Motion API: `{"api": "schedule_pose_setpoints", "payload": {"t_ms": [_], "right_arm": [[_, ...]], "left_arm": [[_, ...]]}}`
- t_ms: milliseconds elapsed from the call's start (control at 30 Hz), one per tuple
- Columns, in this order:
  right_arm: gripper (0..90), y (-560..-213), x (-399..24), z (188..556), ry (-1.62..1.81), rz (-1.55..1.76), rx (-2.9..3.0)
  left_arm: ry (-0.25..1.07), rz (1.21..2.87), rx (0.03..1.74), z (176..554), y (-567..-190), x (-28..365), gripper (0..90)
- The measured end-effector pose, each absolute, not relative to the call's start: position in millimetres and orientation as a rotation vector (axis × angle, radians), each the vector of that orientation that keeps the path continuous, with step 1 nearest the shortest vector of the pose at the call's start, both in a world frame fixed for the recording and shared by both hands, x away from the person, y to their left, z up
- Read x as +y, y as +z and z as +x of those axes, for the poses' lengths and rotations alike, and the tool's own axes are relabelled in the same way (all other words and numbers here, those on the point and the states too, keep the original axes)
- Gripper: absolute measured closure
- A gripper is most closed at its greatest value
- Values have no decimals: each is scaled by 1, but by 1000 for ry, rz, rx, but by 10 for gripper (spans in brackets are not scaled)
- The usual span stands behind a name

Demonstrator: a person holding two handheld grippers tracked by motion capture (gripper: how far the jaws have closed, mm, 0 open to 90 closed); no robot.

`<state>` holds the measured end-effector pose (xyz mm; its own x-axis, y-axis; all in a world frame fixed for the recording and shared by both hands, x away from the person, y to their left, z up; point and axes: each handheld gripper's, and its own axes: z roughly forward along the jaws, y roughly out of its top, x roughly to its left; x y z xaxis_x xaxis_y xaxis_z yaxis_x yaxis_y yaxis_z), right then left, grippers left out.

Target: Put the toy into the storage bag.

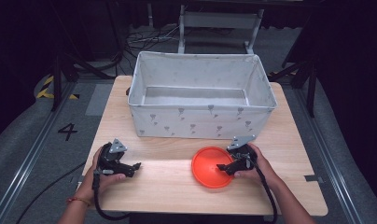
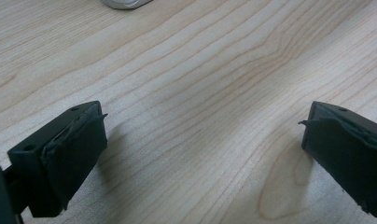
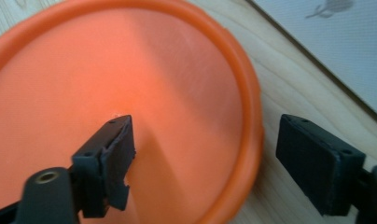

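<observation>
My right gripper (image 3: 203, 163) is spread wide, straddling the near rim of the orange plate (image 3: 130, 84) — one jaw over its face, one outside on the table (image 1: 168, 186). The fabric bin (image 1: 203, 122) lies just beyond. My left gripper (image 2: 203, 154) hangs released — well apart.

Orange plate (image 1: 210, 168) — round, shallow, with a raised rim, lying flat and empty on the wooden table (image 1: 168, 186). It sits just in front of the white fabric bin (image 1: 200, 122), toward that bin's right end — near it but apart. The bin stands upright, open-topped, and patterned with small grey motifs.
</observation>
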<state>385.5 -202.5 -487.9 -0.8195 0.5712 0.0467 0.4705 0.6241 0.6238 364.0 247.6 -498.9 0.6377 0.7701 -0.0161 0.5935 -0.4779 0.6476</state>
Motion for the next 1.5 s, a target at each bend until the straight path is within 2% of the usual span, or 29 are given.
{"api": "schedule_pose_setpoints", "payload": {"t_ms": [267,300,400,533,567,900,1167,1500], "right_arm": [[208,-490,-201,384,978,905,2686],[264,-490,-201,383,985,892,2691],[293,-488,-199,380,981,893,2697],[499,-486,-204,383,1018,955,2689],[499,-486,-204,383,1018,955,2689],[728,-476,-218,383,1136,941,2711],[809,-447,-220,371,1268,792,2702],[821,-404,-215,348,1211,559,2689]], "left_arm": [[369,2234,1059,364,-499,248,3],[369,2234,1059,364,-499,248,3],[369,2234,1058,364,-499,248,3],[369,2234,1059,364,-499,248,3],[369,2234,1059,364,-499,248,3],[362,2236,1058,364,-499,248,4],[365,2235,1061,363,-499,248,5],[377,2232,1070,361,-499,249,5]]}}
